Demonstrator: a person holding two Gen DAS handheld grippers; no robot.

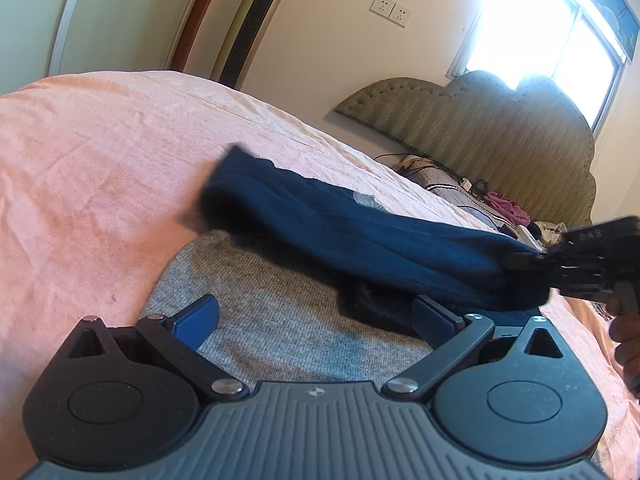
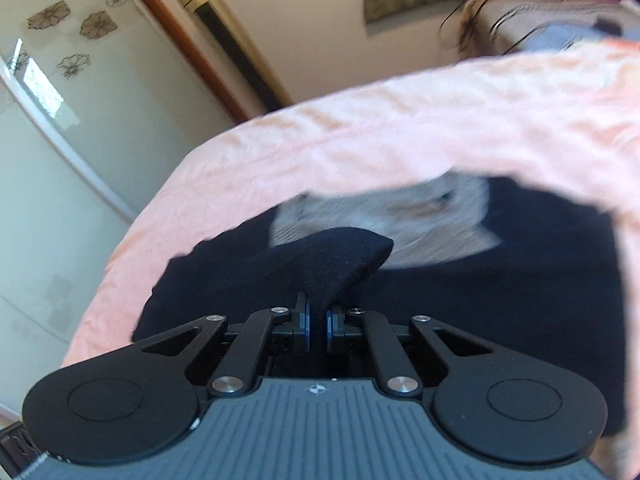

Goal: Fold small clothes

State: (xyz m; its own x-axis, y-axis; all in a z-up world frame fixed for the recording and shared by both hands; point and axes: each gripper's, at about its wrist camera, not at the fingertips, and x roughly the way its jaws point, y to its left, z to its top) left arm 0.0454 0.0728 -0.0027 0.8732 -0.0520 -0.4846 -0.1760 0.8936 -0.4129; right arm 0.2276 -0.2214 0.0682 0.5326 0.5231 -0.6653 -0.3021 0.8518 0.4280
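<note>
Left gripper (image 1: 316,320): nearest the left wrist camera; fingers (image 1: 196,322) spread wide, blue pads showing; nothing between them; it hovers low over the grey cloth
Right gripper (image 2: 318,326): fingers (image 2: 304,326) narrow, pinched on a fold of dark cloth that rises in a peak just beyond the pads; in the left wrist view it shows at the right edge (image 1: 532,258), gripping the end of the blue cloth, with part of a hand (image 1: 626,332) below it
Garment (image 1: 360,236): small knit piece, dark blue with a grey section (image 1: 256,304); blue part is lifted from the right end and hangs as a long roll across the grey part; its far left end looks blurred; grey part lies flat on the bed, close under the left gripper
Garment in right wrist view (image 2: 480,308): looks almost black; spread wide on the bed beneath the gripper; a blurred grey patch (image 2: 400,216) shows beyond the pinched peak
Bed (image 1: 80,184): covered by a pink sheet, wrinkled; carries the garment near the near edge
Headboard (image 1: 500,128): padded, greenish, scalloped top; stands at the far end of the bed below the window
Window (image 1: 540,28): very bright, washed out
Clutter by headboard (image 1: 460,192): striped cloth, cables, something pink; too small to tell more
Tower fan (image 1: 256,20): tall, beige, against the wall beside a brown door frame
Sockets (image 1: 390,10): two white plates on the wall, side by side
Glass door (image 2: 60,80): frosted, with flower prints, left of the frame
</note>
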